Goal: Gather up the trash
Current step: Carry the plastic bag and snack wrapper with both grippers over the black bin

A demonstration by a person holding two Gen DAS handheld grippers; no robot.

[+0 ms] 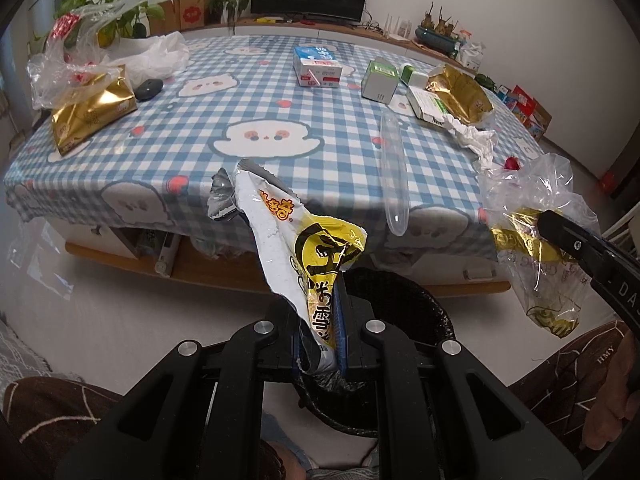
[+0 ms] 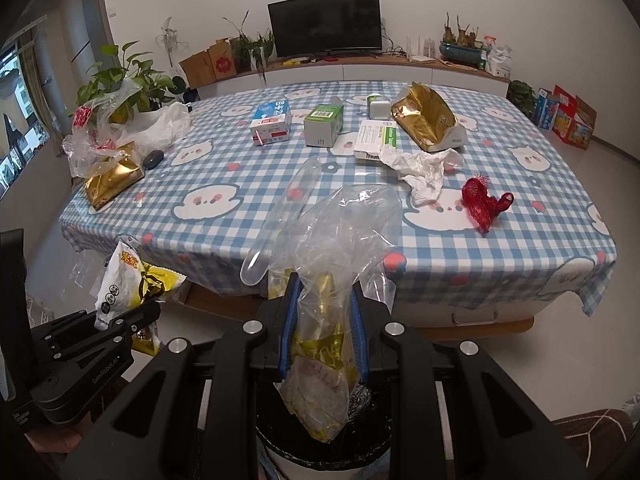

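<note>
Two grippers hover over a black-lined bin: the left gripper clamps a snack wrapper, the right gripper a clear bag, before a litter-strewn checked-cloth surface and a dark television.

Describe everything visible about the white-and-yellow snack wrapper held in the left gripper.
The white-and-yellow crinkled foil snack wrapper is torn open, its silver lining showing at the top. It bears orange lettering and a black-and-yellow printed emblem. The left gripper is shut on its lower end, holding it upright and tilted, off the checked tablecloth, above the black-lined bin.
</note>
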